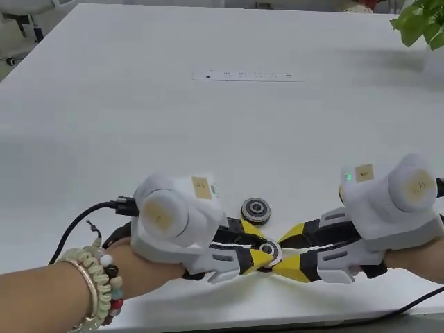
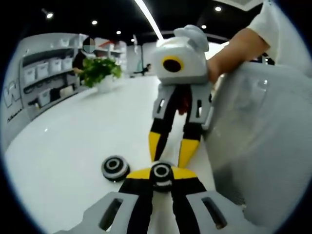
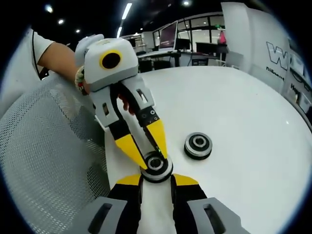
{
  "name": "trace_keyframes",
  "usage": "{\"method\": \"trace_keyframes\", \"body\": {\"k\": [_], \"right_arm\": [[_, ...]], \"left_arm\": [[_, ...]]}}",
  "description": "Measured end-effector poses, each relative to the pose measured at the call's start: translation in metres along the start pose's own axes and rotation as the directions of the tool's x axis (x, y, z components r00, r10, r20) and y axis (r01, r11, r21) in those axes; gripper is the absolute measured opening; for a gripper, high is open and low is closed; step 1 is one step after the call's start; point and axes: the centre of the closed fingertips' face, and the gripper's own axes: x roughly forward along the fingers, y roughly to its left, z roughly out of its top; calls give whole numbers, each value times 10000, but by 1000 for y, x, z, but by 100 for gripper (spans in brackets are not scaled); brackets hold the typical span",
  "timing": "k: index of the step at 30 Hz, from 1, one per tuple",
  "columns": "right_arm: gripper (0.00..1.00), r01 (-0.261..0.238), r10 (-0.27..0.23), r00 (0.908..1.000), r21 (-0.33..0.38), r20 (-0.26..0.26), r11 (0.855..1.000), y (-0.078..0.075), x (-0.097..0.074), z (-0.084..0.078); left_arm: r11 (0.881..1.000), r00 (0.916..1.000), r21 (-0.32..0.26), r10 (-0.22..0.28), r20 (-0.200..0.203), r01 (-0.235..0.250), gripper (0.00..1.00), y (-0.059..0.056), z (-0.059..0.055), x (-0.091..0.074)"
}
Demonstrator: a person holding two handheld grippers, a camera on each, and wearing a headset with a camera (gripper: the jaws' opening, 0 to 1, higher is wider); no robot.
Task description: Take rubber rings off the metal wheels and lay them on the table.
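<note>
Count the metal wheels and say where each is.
2. One wheel is clamped between the left gripper and right gripper tips; the other wheel lies on the table just beyond them.

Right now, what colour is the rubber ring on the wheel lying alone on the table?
Black. The rubber ring shows best in the right gripper view.

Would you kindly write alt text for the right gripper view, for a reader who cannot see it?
The right gripper and the left gripper, both yellow-tipped, close on one metal wheel from opposite sides, over a white table. A second wheel lies on the table beside them.
</note>
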Motion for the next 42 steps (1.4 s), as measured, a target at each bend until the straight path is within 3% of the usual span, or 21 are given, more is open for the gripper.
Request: {"method": "trace_keyframes", "body": {"k": [17,19,25,29,34,36,38,42], "right_arm": [[13,-34,32,9997,-81,-252,10000,1,-2,-4],[6,63,-76,9989,-284,-460,9996,-1,-3,-7],[6,137,-163,9987,-529,-484,9985,0,-2,-5],[0,398,-439,9975,-734,-548,9965,-5,-4,-5],[0,669,-711,9956,-674,-616,9955,-9,-4,-4],[0,838,-864,9943,-423,-629,9956,-12,-5,-4],[0,928,-913,9947,319,-470,9952,-15,-6,-2],[0,864,-854,9963,1795,-130,9800,-18,-9,2]], "left_arm": [[9997,9999,208,82,84,-83,15,0,0,0],[9998,9999,202,84,84,-85,15,0,0,0],[9997,9999,198,104,94,-106,15,0,0,0],[9997,9999,195,146,92,-148,14,2,0,-1],[9995,9997,214,228,110,-230,14,3,0,-1],[9994,9996,228,272,109,-274,14,4,-1,-1],[9992,9995,231,312,104,-314,14,5,-1,-1],[9991,9993,231,353,105,-355,14,6,0,-1]]}}
